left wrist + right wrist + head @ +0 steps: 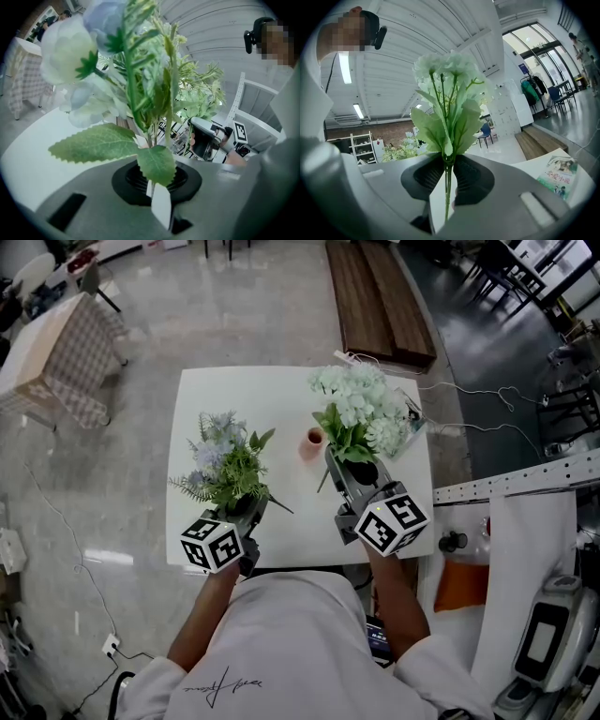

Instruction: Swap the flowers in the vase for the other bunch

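Left tongs (157, 183) are pinching the blue bunch (221, 461) by its stems, right tongs (446, 174) are pinching the white bunch (360, 405) likewise, both hovering above the white table (277, 388), the pink vase (313, 442) standing between them.

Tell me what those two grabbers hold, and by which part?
The left gripper clamps the blue-flowered bunch by its lower stems; the right gripper clamps the white bunch by its stems, below the leaves.
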Motion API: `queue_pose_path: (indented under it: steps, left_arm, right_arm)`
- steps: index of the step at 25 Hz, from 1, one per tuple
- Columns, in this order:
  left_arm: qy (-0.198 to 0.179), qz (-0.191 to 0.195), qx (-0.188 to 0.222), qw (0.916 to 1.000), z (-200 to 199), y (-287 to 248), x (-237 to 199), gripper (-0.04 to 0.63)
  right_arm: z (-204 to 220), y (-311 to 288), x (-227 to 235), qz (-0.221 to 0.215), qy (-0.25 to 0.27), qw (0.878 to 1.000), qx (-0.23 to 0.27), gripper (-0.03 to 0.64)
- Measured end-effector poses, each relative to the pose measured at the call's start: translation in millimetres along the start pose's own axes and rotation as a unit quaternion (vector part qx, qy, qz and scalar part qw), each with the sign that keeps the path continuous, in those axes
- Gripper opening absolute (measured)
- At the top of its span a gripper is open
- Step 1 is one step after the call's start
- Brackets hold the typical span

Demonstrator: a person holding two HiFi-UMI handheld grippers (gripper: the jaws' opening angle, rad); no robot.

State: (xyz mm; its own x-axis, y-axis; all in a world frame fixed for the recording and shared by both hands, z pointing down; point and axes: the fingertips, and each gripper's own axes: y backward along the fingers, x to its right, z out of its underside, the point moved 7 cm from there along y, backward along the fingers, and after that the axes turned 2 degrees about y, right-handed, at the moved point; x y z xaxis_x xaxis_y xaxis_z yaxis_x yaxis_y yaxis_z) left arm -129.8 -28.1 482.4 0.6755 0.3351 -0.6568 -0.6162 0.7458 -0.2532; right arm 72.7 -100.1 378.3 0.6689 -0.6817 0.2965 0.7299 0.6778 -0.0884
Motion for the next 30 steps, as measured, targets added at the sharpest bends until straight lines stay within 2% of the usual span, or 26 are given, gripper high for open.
queue_pose_path:
  steps: [19,30]
  left_arm:
    - [0.01,-0.009,-0.006,0.9999,0.1,-0.9,2.3,0.031]
    - [0.017,-0.013,-0.026,0.9994,-0.7,-3.2,-1.6,0.034]
  right_arm:
    - [-25.4,-18.9,14.8,-0.017,0.017,1.0,0.007,0.066]
    - [-40.0,-42.4,19.3,-0.035,0.034,0.999,0.009,0.066]
